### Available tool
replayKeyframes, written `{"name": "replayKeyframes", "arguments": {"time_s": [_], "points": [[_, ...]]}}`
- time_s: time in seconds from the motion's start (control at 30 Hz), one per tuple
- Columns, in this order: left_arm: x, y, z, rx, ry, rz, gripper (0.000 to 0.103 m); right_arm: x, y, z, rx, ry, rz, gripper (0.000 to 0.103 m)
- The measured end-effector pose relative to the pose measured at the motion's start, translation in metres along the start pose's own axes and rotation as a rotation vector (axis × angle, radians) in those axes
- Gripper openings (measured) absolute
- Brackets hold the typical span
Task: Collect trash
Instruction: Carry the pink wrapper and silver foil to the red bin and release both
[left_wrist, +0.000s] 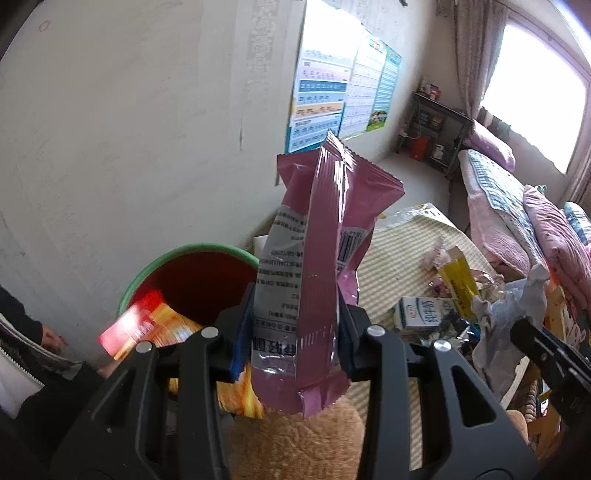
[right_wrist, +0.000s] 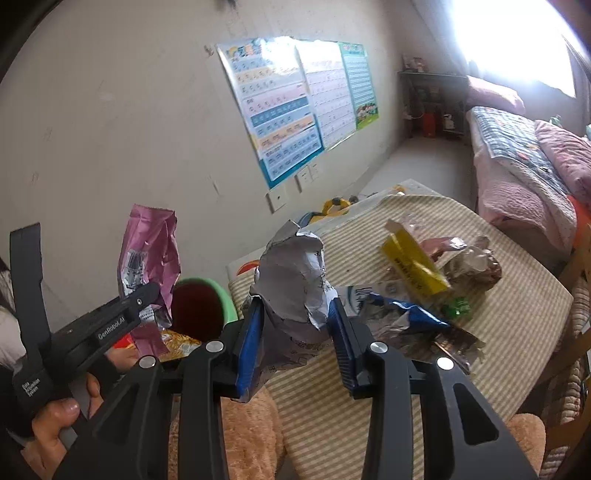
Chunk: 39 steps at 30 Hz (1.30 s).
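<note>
Left tongs (left_wrist: 295, 332) clamp a light, slippery pink wrapper (left_wrist: 317, 236) low down; right tongs (right_wrist: 295, 339) clamp soft crumpled paper (right_wrist: 295, 280) mid-body.

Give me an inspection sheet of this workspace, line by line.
Surface: striped cloth over the table.
Job's things: pink wrapper, crumpled paper, green-rimmed bin already holding wrappers.
Clutter: yellow packet, blue wrapper, milk carton on the cloth.
Grippers: left gripper shut on pink wrapper beside the bin; right gripper shut on crumpled paper.
Cables: nothing seen.
Surroundings: wall posters, bed, bright window.
</note>
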<state>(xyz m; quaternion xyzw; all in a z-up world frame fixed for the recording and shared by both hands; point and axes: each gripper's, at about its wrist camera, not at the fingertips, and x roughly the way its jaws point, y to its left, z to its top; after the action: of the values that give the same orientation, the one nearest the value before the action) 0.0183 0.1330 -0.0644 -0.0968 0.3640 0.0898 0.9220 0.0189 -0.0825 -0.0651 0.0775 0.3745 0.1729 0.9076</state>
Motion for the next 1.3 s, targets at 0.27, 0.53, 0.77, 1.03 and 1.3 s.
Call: {"name": "replayKeyframes", "arguments": {"time_s": [0.27,0.53,0.77,1.03,1.3], "points": [[0.018,0.036,-0.005,-0.052,0.045,0.067,0.036,0.026,0.026,0.002,-0.044,0.032,0.045,0.036],[0.023,0.070,-0.005,-0.094,0.056,0.119,0.037,0.063,0.047,0.005,-0.059,0.095,0.092,0.036],[0.035,0.089,-0.011,-0.117,0.093,0.158,0.037,0.092,0.072,0.009,-0.081,0.141,0.161,0.036],[0.057,0.117,-0.014,-0.152,0.148,0.200,0.038,0.123,0.108,0.015,-0.111,0.176,0.252,0.041],[0.063,0.123,-0.014,-0.138,0.150,0.204,0.078,0.126,0.112,0.014,-0.105,0.184,0.273,0.062]]}}
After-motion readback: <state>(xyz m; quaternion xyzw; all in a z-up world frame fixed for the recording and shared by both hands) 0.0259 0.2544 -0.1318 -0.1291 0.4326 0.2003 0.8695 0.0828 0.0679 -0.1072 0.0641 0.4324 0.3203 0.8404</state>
